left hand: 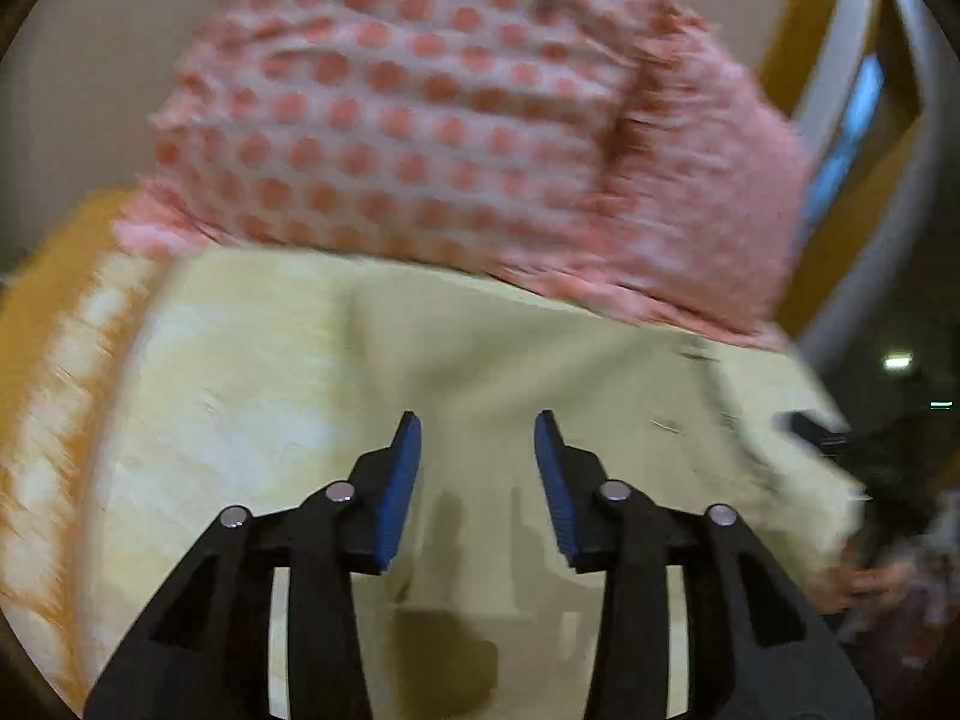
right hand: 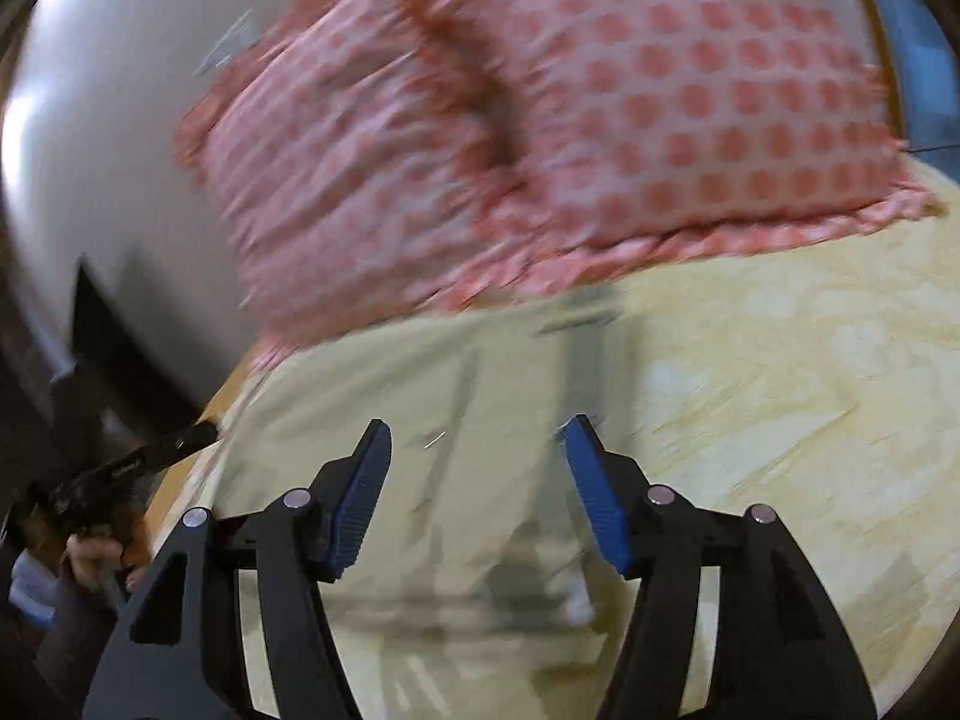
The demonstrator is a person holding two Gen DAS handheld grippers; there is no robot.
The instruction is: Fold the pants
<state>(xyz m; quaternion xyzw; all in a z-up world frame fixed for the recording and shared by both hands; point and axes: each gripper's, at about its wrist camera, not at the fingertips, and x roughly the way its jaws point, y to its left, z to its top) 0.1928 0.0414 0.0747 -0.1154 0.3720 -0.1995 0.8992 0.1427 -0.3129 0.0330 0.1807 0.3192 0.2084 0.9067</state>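
Pale beige pants [left hand: 480, 396] lie spread flat on a yellow bedsheet, and fill the lower middle of the left wrist view. They also show in the right wrist view [right hand: 456, 420]. My left gripper [left hand: 477, 426] hovers above the pants, open and empty. My right gripper [right hand: 477, 435] also hovers above the pants, open and empty. The far edge of the pants reaches the pillows. Both views are motion-blurred.
Two pink pillows with red dots [left hand: 456, 102] lie at the head of the bed, also in the right wrist view [right hand: 540, 120]. The yellow bedsheet [right hand: 810, 360] spreads to the right. The other gripper and hand show at the bed's edge [left hand: 864, 468] [right hand: 120, 480]. A white wall [right hand: 108, 150] stands behind.
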